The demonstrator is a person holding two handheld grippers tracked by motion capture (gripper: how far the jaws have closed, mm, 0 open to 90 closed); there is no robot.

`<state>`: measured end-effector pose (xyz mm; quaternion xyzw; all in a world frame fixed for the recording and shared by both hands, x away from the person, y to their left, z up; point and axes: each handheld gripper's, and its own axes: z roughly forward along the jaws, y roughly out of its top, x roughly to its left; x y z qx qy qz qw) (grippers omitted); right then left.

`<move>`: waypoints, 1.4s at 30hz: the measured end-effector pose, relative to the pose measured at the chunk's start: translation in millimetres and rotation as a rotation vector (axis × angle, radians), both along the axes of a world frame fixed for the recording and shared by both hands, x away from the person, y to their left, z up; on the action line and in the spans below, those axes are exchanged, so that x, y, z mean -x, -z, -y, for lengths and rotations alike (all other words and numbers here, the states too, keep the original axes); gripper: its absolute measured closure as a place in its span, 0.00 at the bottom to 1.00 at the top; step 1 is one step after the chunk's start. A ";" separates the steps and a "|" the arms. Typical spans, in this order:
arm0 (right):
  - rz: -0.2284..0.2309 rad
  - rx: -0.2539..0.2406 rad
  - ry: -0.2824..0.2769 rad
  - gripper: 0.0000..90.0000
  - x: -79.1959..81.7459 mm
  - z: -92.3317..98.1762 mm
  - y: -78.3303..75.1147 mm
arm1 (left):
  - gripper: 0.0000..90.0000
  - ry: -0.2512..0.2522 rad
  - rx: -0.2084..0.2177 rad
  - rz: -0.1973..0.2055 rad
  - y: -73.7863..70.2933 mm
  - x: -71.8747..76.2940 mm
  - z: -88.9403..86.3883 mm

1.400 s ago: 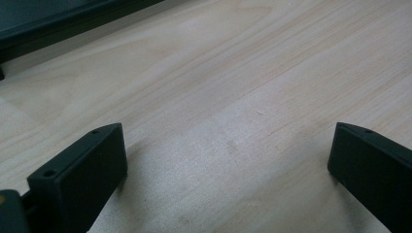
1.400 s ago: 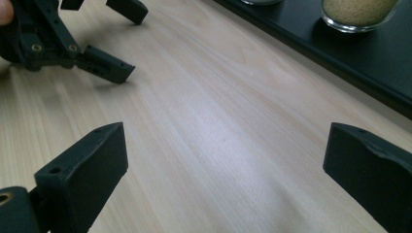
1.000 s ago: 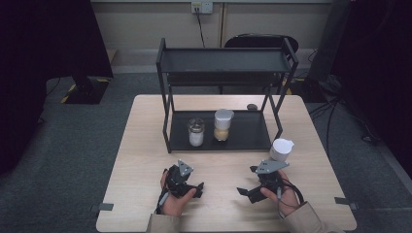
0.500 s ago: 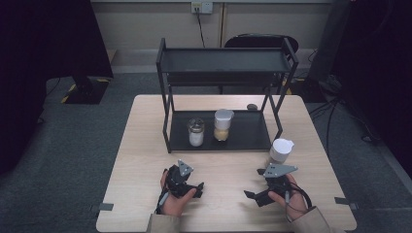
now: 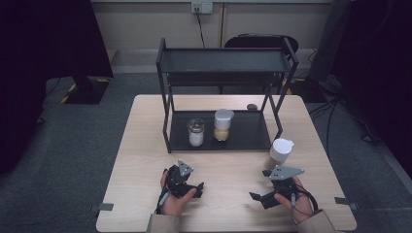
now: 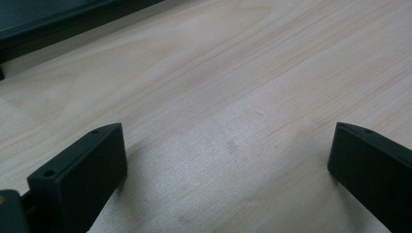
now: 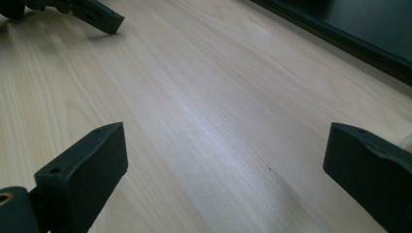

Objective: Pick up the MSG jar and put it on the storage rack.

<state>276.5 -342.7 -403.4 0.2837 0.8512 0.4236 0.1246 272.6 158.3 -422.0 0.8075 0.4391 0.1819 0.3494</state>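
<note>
Holding both grippers low over the table (image 5: 228, 172), your left gripper (image 6: 228, 160) and right gripper (image 7: 226, 160) gape wide, bare wood between fingers; jar (image 5: 281, 153) just beyond right fingers.

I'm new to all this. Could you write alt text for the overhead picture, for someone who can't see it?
A person's hands rest two open grippers, left gripper and right gripper, on a pale wooden table. A white-lidded jar stands by the right one; two jars sit in a black rack.

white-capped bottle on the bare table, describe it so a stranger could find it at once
Start at the black two-tier rack. Just outside its front right leg, on the wooden table, stands the white-capped bottle. Unlike the two jars on the rack's lower shelf, it stands alone on the tabletop.
</note>
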 end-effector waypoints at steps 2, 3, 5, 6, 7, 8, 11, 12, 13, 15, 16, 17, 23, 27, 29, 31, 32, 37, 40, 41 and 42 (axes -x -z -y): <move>-0.003 -0.001 0.008 0.01 0.8 3.2 0.4 | 0.00 0.000 0.000 0.000 0.0 0.0 0.0; -0.004 -0.003 0.012 0.01 1.6 4.6 0.7 | 0.00 0.000 0.000 0.000 0.0 0.0 0.0; -0.005 -0.001 0.016 0.02 2.2 7.1 0.8 | 0.00 0.000 0.000 0.000 0.0 0.0 0.0; -0.004 -0.003 0.019 0.01 2.9 8.5 1.2 | 0.00 0.000 0.001 0.000 0.1 0.1 0.0; -0.004 -0.004 0.021 0.01 3.3 9.8 1.5 | 0.00 0.000 0.000 0.000 0.1 0.0 0.0; -0.005 -0.002 0.023 0.01 3.7 10.7 1.6 | 0.00 0.000 0.001 0.000 0.1 0.1 0.0; -0.005 -0.002 0.027 0.02 5.1 13.9 2.4 | 0.00 0.000 0.000 0.000 0.0 0.0 0.0; -0.005 0.000 0.028 0.02 5.5 14.9 2.4 | 0.00 0.000 0.000 0.000 0.0 0.0 0.0; -0.005 -0.002 0.030 0.02 6.1 16.1 2.7 | 0.00 0.000 0.000 0.000 0.0 0.0 0.0; -0.001 -0.005 0.033 0.01 7.5 18.7 3.2 | 0.00 0.000 0.000 0.000 0.0 0.0 0.0; -0.002 -0.007 0.037 0.01 8.1 19.8 3.4 | 0.00 0.000 0.000 0.000 0.0 0.0 0.0; -0.004 -0.006 0.040 0.02 8.7 20.6 3.3 | 0.00 0.000 0.000 0.000 0.0 0.0 0.0; -0.003 0.004 0.043 0.02 11.1 24.7 4.7 | 0.00 0.000 0.000 0.000 0.0 0.0 0.0; -0.004 0.014 0.048 0.02 12.0 27.2 6.0 | 0.00 0.000 0.000 0.000 0.0 0.0 0.0; 0.003 0.027 0.053 0.02 13.1 28.3 6.2 | 0.00 0.000 0.000 0.000 0.0 0.0 0.0; 0.001 0.027 0.053 0.02 12.9 29.9 6.9 | 0.00 0.000 0.000 0.000 0.0 0.0 0.0; 0.004 0.024 0.050 0.02 12.7 31.5 7.8 | 0.00 0.000 0.000 0.000 0.0 0.0 0.0; 0.004 0.035 0.056 0.02 13.3 35.8 9.2 | 0.00 0.000 0.000 0.000 0.0 0.0 0.0; 0.005 0.044 0.059 0.02 13.9 36.9 9.5 | 0.00 0.000 0.000 0.000 0.0 0.0 0.0; 0.008 0.049 0.064 0.02 14.7 38.8 10.3 | 0.00 0.000 0.000 0.000 0.0 0.0 0.0; 0.008 0.049 0.064 0.02 14.7 38.8 10.3 | 0.00 0.000 0.000 0.000 0.0 0.0 0.0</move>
